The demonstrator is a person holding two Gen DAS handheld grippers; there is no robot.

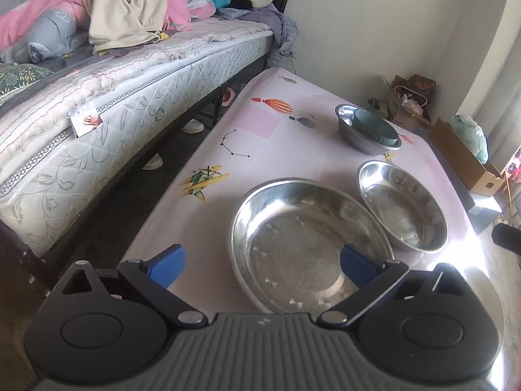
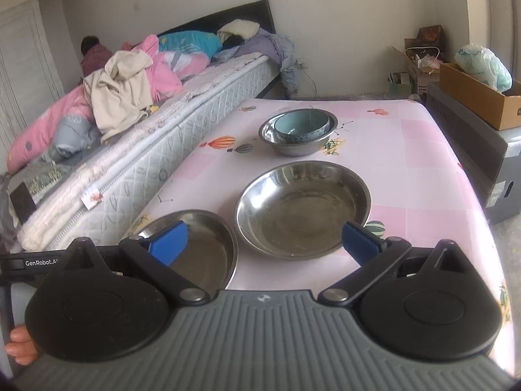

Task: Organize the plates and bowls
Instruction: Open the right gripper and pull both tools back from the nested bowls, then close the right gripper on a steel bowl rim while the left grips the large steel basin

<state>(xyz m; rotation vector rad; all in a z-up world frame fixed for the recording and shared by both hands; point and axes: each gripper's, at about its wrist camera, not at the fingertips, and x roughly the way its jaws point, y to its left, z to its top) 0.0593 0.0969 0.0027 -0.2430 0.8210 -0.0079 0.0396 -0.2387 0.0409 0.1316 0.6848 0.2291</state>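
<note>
Three steel dishes sit on a pink patterned table [image 1: 260, 123] [image 2: 423, 169]. The nearest, a wide steel plate [image 1: 302, 244] [image 2: 202, 244], lies just ahead of my left gripper [image 1: 262, 265], which is open and empty above its near rim. A second steel plate [image 1: 403, 205] [image 2: 302, 208] lies to its right, in front of my right gripper [image 2: 263, 241], also open and empty. At the far end a steel bowl [image 1: 358, 137] [image 2: 293, 146] holds a teal ceramic bowl [image 1: 374, 127] [image 2: 301, 125].
A bed [image 1: 130, 104] [image 2: 162, 104] with piled bedding runs along the table's left side, with shoes under it. Cardboard boxes [image 2: 482, 97] and bags stand by the right wall beyond the table's right edge.
</note>
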